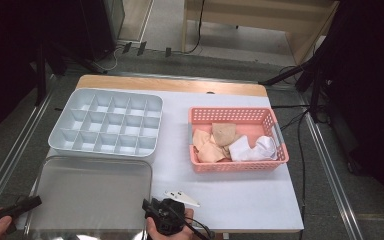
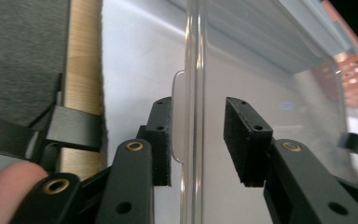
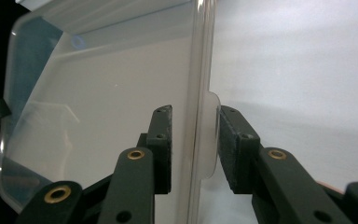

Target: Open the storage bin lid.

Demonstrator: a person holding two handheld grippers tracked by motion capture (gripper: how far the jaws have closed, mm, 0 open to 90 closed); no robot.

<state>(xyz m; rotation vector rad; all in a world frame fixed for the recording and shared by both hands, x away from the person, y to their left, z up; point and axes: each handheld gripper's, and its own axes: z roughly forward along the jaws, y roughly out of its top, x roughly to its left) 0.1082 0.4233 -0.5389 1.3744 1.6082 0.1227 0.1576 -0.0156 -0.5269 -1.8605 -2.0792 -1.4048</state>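
A clear plastic lid (image 1: 90, 195) lies flat at the table's front left, just in front of the grey compartment tray (image 1: 152, 145). My left gripper (image 1: 36, 201) is at the lid's left edge. In the left gripper view the lid's rim (image 2: 195, 70) and its small tab (image 2: 178, 116) run between the jaws of my left gripper (image 2: 199, 102), with a gap to the right pad (image 2: 242, 140). My right gripper (image 1: 147, 205) is at the lid's right edge. There the rim (image 3: 204, 56) and tab (image 3: 210, 135) pass between the jaws of my right gripper (image 3: 196, 109), with a gap to the left pad (image 3: 163, 144). Both are open.
A pink basket (image 1: 230, 114) at the right holds beige cloths (image 1: 210, 145) and a white one (image 1: 252, 149). The compartment tray stands empty at the back left. The table's front edge runs close under both hands, and dark stands rise along both sides.
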